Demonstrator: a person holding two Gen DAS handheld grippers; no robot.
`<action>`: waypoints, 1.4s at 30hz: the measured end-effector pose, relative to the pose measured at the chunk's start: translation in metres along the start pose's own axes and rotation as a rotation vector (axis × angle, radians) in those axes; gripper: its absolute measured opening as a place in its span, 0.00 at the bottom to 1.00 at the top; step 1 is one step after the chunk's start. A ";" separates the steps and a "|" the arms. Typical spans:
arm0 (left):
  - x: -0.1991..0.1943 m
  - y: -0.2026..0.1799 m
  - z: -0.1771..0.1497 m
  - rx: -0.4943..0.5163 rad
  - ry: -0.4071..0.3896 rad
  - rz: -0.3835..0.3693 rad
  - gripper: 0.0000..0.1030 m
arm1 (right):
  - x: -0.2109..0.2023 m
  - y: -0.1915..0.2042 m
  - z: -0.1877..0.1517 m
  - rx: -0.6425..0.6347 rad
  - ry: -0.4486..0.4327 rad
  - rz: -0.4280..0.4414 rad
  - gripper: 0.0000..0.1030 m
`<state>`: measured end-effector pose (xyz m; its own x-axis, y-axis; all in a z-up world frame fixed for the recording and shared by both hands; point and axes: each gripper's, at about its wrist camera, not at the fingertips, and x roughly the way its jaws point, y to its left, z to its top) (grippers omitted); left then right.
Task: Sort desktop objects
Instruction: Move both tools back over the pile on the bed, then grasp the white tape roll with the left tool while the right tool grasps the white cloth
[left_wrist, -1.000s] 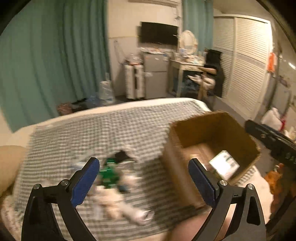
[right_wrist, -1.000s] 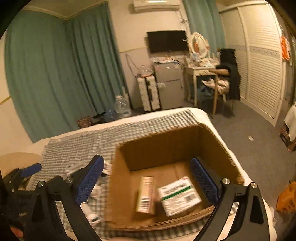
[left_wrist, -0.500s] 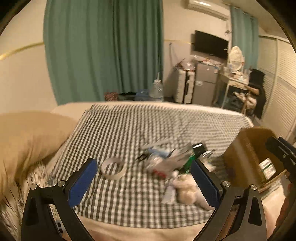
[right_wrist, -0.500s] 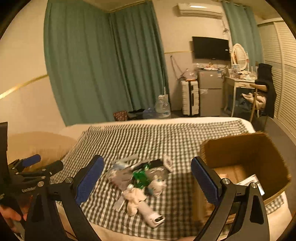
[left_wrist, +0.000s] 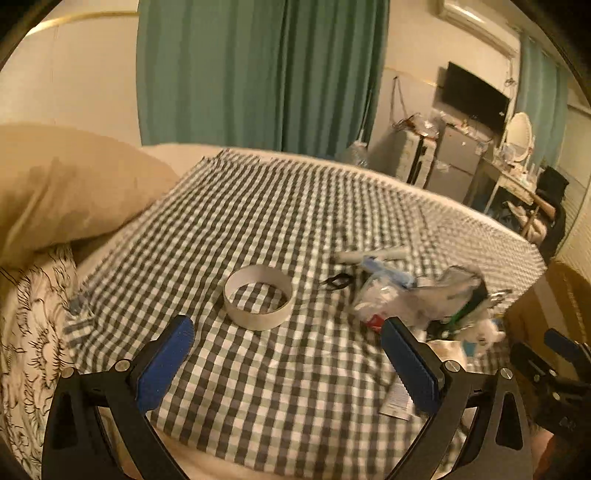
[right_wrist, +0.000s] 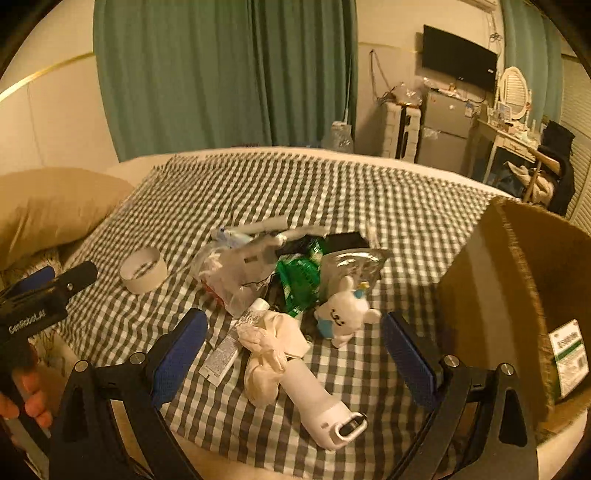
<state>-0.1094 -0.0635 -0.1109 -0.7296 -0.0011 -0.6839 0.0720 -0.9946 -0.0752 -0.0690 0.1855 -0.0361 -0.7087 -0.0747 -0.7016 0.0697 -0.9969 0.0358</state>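
Both claws, the left claw and right claw, are being held wide open and empty above the bed; the light, stiff tape roll, lying apart from the clutter, is probably best gripped across its rim.

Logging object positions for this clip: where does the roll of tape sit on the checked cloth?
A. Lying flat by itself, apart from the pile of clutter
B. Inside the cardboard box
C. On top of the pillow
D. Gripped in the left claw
A: the roll of tape lies flat on the checked cloth, with bare cloth between it and the pile of clutter; both claws are open and empty.
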 end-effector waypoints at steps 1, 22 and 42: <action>0.009 0.002 0.000 0.002 0.016 0.009 1.00 | 0.007 0.001 0.000 -0.005 0.014 0.004 0.93; 0.130 0.022 -0.003 -0.069 0.234 -0.039 1.00 | 0.103 0.005 -0.016 -0.037 0.291 0.107 0.25; 0.137 0.014 0.007 0.059 0.150 0.005 0.81 | 0.090 0.001 -0.013 -0.019 0.255 0.128 0.24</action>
<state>-0.2135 -0.0780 -0.2007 -0.6193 0.0055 -0.7851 0.0319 -0.9990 -0.0321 -0.1238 0.1777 -0.1084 -0.4940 -0.1892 -0.8487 0.1617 -0.9790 0.1241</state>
